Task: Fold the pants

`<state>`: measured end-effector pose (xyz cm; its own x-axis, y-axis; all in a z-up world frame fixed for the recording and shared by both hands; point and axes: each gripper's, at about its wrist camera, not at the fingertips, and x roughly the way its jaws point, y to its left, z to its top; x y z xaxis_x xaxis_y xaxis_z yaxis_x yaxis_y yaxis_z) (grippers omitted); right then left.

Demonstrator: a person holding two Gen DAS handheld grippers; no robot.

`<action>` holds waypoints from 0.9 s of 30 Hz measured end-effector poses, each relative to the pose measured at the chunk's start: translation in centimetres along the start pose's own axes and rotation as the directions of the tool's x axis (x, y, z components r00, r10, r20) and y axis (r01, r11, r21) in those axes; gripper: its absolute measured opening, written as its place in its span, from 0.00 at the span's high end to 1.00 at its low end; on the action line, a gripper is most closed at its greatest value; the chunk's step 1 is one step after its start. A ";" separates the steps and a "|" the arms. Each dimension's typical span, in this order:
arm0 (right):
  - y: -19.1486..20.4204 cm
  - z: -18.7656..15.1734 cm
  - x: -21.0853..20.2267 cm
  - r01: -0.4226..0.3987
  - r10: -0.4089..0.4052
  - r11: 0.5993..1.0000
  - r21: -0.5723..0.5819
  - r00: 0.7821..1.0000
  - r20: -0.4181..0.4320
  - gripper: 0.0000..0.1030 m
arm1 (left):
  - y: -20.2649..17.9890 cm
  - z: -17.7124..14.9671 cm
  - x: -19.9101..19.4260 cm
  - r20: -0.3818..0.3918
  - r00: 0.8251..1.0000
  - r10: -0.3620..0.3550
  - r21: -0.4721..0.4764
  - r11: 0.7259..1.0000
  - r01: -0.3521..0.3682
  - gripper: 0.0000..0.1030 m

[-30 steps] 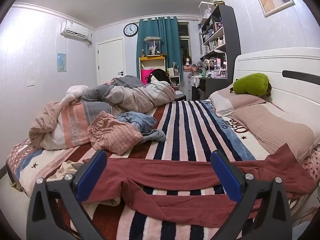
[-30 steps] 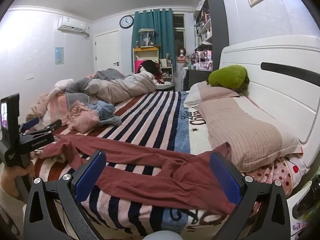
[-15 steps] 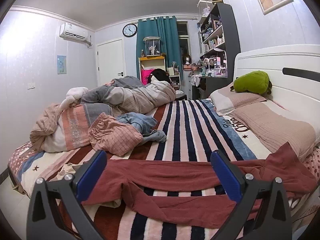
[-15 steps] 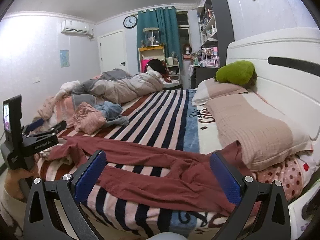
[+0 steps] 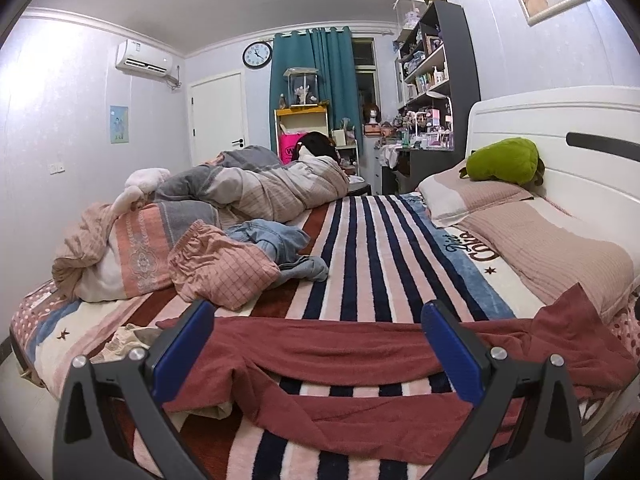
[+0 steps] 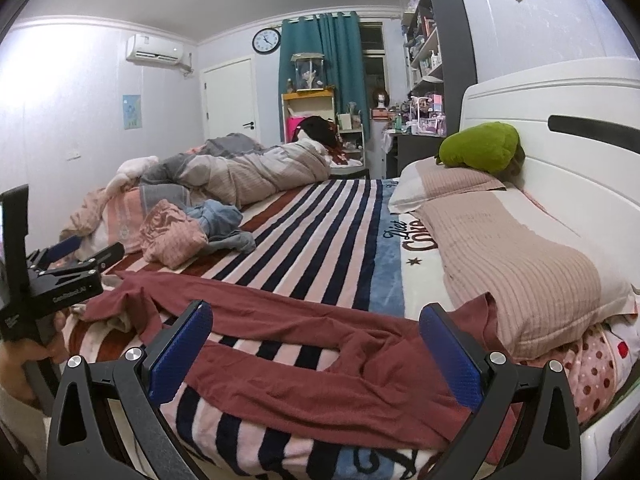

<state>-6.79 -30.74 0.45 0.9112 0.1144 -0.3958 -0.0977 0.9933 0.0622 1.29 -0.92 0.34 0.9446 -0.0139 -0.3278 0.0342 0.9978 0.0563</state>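
Left wrist view shows the left claw (image 5: pixel 318 346) spread wide with nothing between its blue pads, held above the near edge of the bed over the dark red pants (image 5: pixel 360 344). These pants lie unfolded across the striped blanket (image 5: pixel 360 248), legs running toward the left and the waist end reaching the ribbed pink pillow (image 5: pixel 552 256) on the right. Right wrist view shows the right claw (image 6: pixel 316 346), also wide open and empty, hovering over the waist part of the pants (image 6: pixel 320 356), one corner of which rests up against the pillow (image 6: pixel 520 272). At the left edge of that view the left claw (image 6: pixel 76 254) is seen from the side, held in a hand (image 6: pixel 24 360) near the leg ends. Farther back on the blanket sit a crumpled pink checked garment (image 5: pixel 224 268), a blue denim piece (image 5: pixel 280 240) and a rolled duvet (image 5: pixel 272 184); a green plush toy (image 5: pixel 504 160) rests on the far pillow by the white headboard (image 5: pixel 560 120).
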 end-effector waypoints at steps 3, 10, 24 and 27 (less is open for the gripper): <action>-0.1 0.2 0.7 -0.012 0.012 1.000 -0.001 1.000 -0.001 0.00 | 0.2 0.1 0.1 0.009 1.000 0.014 0.002 1.000 -0.014 0.01; -0.5 0.5 1.8 -0.036 0.036 0.999 0.010 0.999 0.010 0.00 | 0.3 0.3 0.2 0.017 0.999 0.029 0.014 0.999 -0.029 0.01; -0.9 -0.2 2.4 -0.023 0.023 1.000 0.021 1.000 0.004 0.00 | -0.8 0.2 0.4 0.021 1.000 -0.009 0.031 0.999 0.009 0.01; -1.0 -0.3 2.4 -0.034 0.034 0.999 0.026 0.999 -0.001 0.00 | -0.9 0.1 0.4 0.022 1.000 -0.011 0.027 1.000 0.010 0.01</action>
<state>-4.59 -31.47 -0.86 0.9071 0.1477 -0.3942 -0.1177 0.9881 0.0993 1.70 -1.80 0.28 0.9510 -0.0259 -0.3080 0.0523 0.9956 0.0779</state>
